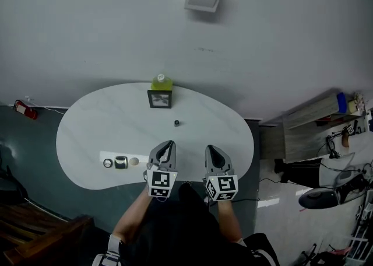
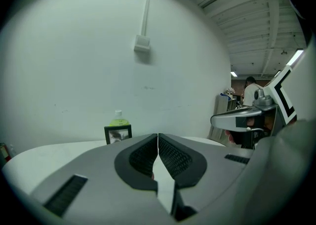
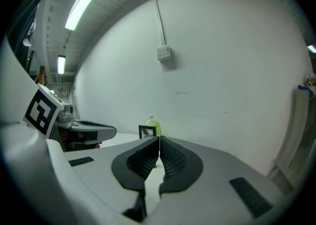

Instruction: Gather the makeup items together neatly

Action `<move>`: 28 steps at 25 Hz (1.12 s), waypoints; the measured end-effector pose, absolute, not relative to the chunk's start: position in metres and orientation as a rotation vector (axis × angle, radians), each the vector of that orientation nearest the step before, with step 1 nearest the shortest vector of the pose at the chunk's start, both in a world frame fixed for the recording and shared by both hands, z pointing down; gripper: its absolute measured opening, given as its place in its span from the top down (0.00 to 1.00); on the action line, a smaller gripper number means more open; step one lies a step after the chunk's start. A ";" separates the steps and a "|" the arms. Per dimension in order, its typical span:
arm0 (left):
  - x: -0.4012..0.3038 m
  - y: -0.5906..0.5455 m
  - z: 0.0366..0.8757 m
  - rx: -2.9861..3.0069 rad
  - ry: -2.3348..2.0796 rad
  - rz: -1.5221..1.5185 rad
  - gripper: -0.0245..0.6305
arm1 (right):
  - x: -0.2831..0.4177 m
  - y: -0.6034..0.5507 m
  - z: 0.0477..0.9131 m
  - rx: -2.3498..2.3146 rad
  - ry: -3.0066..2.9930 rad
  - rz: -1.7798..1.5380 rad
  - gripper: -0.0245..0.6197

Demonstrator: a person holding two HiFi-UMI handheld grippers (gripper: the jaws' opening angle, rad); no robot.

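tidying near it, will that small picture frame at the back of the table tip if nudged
The picture frame stands upright and looks thin, so a high push would probably topple it. A low push may just slide it on the smooth table. The green bottle right behind might block a backward fall.

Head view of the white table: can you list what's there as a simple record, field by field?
table: white, rounded
back edge: green bottle behind picture frame
middle: small dark item
front left: three small makeup items in a row
left gripper: shut, empty
right gripper: shut, empty
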State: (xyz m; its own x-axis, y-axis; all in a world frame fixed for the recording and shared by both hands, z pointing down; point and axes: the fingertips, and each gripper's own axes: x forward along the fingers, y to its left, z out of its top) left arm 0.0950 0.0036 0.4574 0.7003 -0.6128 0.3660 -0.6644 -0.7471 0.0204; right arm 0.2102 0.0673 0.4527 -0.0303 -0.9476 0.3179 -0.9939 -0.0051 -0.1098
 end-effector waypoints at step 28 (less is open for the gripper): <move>0.141 -0.068 0.603 2.542 -1.089 0.752 0.93 | 0.265 0.026 0.601 1.884 -2.040 0.817 0.92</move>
State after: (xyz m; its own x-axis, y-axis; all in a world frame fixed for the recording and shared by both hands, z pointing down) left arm 0.1411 -0.0682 0.6032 0.5817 -0.5901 0.5598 -0.7327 -0.6790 0.0457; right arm 0.2650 0.0261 0.6014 -0.1353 -0.8347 0.5338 -0.9724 0.0086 -0.2330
